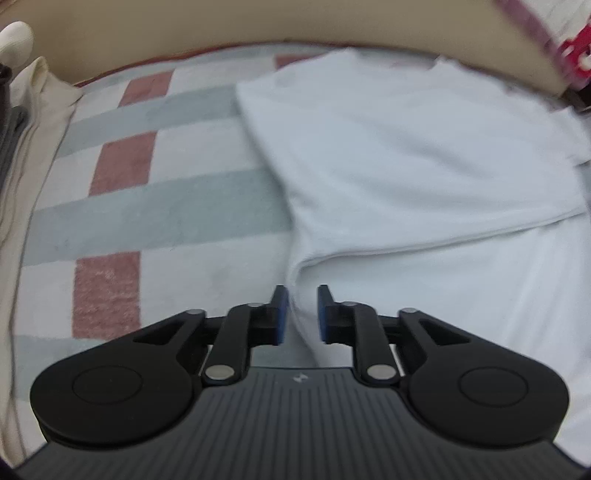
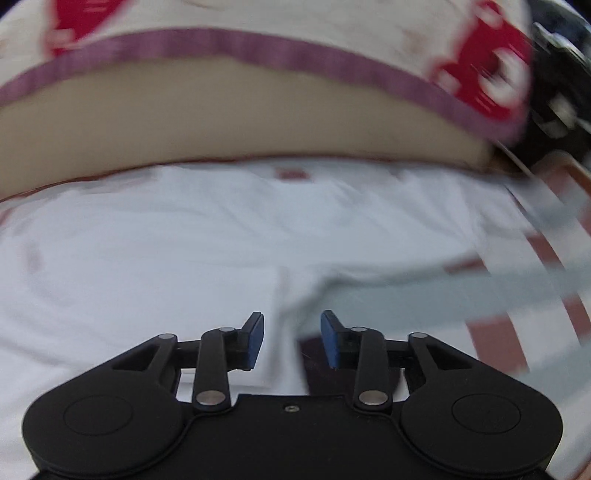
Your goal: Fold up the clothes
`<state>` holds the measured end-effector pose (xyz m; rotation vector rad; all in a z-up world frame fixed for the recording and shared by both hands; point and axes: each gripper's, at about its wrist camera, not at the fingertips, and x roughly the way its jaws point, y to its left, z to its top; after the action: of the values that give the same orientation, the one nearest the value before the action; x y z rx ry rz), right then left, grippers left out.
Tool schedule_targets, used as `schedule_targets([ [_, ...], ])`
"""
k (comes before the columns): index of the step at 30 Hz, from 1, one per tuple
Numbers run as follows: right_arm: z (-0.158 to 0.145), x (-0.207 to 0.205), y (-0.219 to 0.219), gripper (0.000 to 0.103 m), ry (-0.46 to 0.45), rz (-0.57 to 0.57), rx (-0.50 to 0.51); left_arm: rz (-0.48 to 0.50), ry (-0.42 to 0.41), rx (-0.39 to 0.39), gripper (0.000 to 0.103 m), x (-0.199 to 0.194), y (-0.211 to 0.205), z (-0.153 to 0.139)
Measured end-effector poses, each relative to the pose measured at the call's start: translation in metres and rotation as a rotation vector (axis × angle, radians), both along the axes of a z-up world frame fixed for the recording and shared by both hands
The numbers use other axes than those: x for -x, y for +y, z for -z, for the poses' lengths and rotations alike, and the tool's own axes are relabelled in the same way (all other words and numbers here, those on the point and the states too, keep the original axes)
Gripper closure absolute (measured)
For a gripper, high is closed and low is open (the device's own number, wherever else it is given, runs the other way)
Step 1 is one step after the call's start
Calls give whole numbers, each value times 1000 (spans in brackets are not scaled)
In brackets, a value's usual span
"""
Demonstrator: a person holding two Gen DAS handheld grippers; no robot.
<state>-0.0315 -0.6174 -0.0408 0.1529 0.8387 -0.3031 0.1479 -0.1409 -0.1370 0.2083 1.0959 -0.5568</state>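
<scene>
On the far left edge of the bed, in the left wrist view, we see a cream cloth (image 1: 35,110) bunched along the side, and next to it the checked blanket (image 1: 155,206) with its pink and grey-green squares covering the bed. Further right lies the white garment (image 1: 388,155), folded over itself, its doubled edge running across toward the right side of the bed and its far edge close to the beige headboard (image 1: 184,33). Our left claw (image 1: 298,314) hangs over the garment's left edge, its blue pads parted a little with a ridge of the white fabric between them; the pads do not press on it. In the right wrist view, which is blurred, the white garment (image 2: 147,258) fills the left and middle, the headboard (image 2: 221,118) beyond it with a red-patterned cloth (image 2: 480,74) above. Our right claw (image 2: 291,341) stands moderately open over the garment's right edge, gripping nothing, with the blanket (image 2: 498,325) to its right.
</scene>
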Motion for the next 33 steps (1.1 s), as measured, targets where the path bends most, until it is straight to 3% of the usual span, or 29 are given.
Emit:
schedule_targets([
  [2, -1, -7, 2, 47, 1, -57, -17, 8, -9, 72, 73, 1, 4, -9],
  [7, 14, -39, -23, 47, 31, -42, -75, -30, 12, 279, 71, -5, 14, -18],
  [10, 29, -52, -39, 47, 63, -33, -89, -87, 3, 336, 71, -12, 12, -13],
  [14, 47, -63, -47, 48, 87, -51, -149, -112, -31, 319, 71, -23, -5, -8],
  [15, 48, -62, -44, 62, 77, -82, -150, -114, -36, 317, 71, -27, -10, -7],
  [16, 49, -60, -41, 83, 64, -117, -148, -127, -39, 323, 69, -34, -17, -7],
  [17, 47, -58, -34, 94, 52, -165, -122, -142, -41, 328, 63, -41, -24, -6],
  [21, 25, -47, -9, 95, -38, -268, 24, -196, -51, 280, 58, -74, -57, -5],
  [25, -5, -43, 2, 95, -135, -284, 92, -253, -68, 150, 46, -108, -90, 4],
  [30, -32, -40, 7, 95, -221, -274, 163, -324, -28, 115, 46, -139, -108, 21],
  [33, -36, -37, 2, 95, -238, -258, 164, -285, -100, 58, 49, -134, -117, 24],
])
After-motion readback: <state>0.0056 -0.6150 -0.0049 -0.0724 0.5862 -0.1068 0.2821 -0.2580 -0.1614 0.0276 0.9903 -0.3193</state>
